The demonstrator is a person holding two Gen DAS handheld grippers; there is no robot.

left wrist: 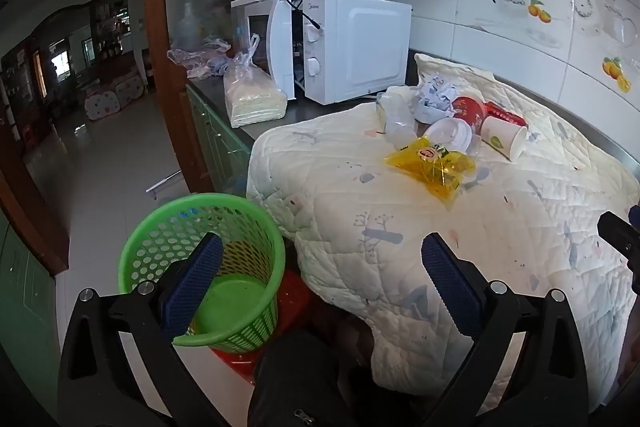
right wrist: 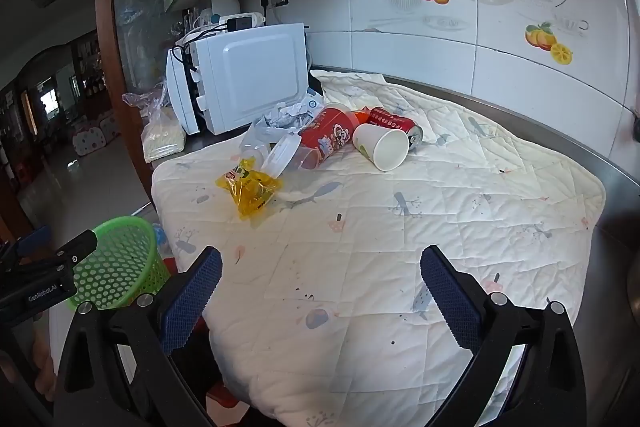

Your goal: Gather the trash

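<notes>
A pile of trash lies on a white quilted cloth (right wrist: 360, 247): a yellow wrapper (right wrist: 248, 189), a white paper cup (right wrist: 382, 146) on its side, a red can (right wrist: 394, 123), a red snack tub (right wrist: 330, 137), a white lid (right wrist: 282, 154), crumpled paper (right wrist: 288, 117) and clear plastic. In the left wrist view the wrapper (left wrist: 434, 163) and cup (left wrist: 504, 141) show too. A green mesh bin (left wrist: 204, 267) stands empty on the floor at the counter's left end. My left gripper (left wrist: 322, 259) is open above the bin and cloth edge. My right gripper (right wrist: 320, 273) is open over the cloth, short of the trash.
A white microwave (left wrist: 352, 47) with its door ajar stands behind the trash. A plastic bag of food (left wrist: 254, 95) sits beside it. A tiled wall (right wrist: 480, 27) runs behind the counter. A red stool (left wrist: 292, 299) is under the bin. My left gripper's body (right wrist: 40, 275) shows at the right view's left edge.
</notes>
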